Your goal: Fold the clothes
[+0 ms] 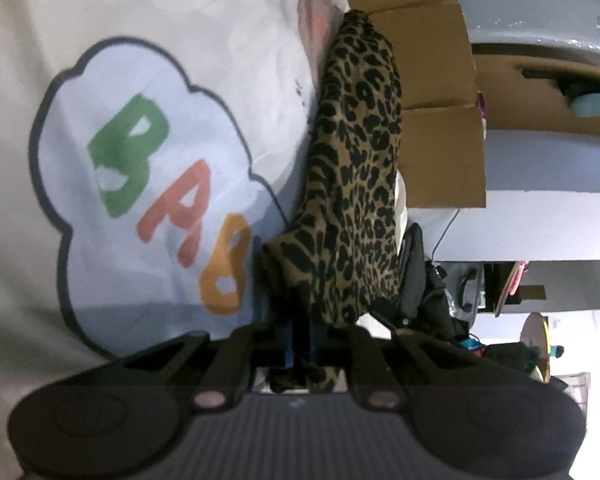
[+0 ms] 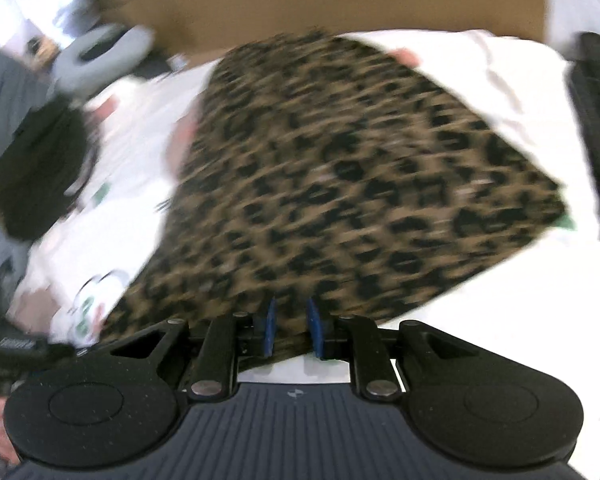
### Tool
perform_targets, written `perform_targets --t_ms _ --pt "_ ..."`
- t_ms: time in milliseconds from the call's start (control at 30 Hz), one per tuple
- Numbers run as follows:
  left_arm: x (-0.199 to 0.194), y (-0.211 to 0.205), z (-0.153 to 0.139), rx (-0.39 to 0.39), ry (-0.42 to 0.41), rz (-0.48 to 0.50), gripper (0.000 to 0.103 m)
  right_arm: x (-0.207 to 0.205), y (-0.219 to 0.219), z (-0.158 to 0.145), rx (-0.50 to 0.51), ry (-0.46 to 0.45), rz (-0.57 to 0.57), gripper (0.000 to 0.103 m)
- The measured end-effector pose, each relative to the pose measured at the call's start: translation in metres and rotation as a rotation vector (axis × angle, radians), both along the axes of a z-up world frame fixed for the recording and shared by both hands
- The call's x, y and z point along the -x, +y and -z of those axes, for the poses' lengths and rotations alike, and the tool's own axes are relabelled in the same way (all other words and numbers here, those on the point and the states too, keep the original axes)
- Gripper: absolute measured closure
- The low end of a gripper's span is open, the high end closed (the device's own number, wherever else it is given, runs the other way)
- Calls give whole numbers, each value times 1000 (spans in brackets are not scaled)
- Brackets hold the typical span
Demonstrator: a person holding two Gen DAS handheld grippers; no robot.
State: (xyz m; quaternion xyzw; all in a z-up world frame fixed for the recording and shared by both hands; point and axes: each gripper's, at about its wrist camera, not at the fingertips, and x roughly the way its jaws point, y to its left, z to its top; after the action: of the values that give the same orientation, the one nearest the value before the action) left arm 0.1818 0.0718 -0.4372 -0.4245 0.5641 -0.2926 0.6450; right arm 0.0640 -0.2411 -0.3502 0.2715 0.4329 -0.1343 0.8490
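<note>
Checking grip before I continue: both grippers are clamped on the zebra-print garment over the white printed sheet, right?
Not zebra. The garment is leopard-print, tan with black spots, plain in the left wrist view. The rest stands: left gripper and right gripper both pinch it over the white printed sheet.

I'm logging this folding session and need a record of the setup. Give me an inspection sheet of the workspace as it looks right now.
Surface: white printed sheet with a light-blue cloud patch lettered in green, pink and orange.
Job's things: leopard-print brown and black garment, held at its edge by both tongs; right view blurred.
Clutter: brown cardboard boxes behind the garment; black bag-like items beside them.
Grippers: left tongs and right tongs both closed on the garment.
Cables: thin dark cable past the boxes.
Surroundings: pale wall, mixed shelf items, indistinct.
</note>
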Motion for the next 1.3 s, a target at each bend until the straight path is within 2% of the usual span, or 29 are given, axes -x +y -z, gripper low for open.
perform_targets --t_ms 133,367,467,767,1033,1233,1267,1300 --pt "0 2 -8 -19 -13 6 96 17 -30 2 4 -5 96 66" --pt "1 3 -13 -68 -19 23 96 45 -72 12 -34 -29 267 65" --pt "1 3 -16 -82 -25 25 96 55 -88 20 -63 -45 337 59" --pt "1 5 -24 -111 -40 21 96 58 -110 31 -115 -87 434 56" --pt "4 3 -21 -122 -35 9 96 57 -123 42 -194 -133 493 54" --pt "2 4 -22 -120 -36 12 96 56 -131 48 -269 -180 540 56" --pt "1 5 -23 -118 -36 12 96 56 -132 49 -286 -187 550 60" --pt "1 5 -24 -117 -36 14 96 56 -133 50 -299 -190 555 71"
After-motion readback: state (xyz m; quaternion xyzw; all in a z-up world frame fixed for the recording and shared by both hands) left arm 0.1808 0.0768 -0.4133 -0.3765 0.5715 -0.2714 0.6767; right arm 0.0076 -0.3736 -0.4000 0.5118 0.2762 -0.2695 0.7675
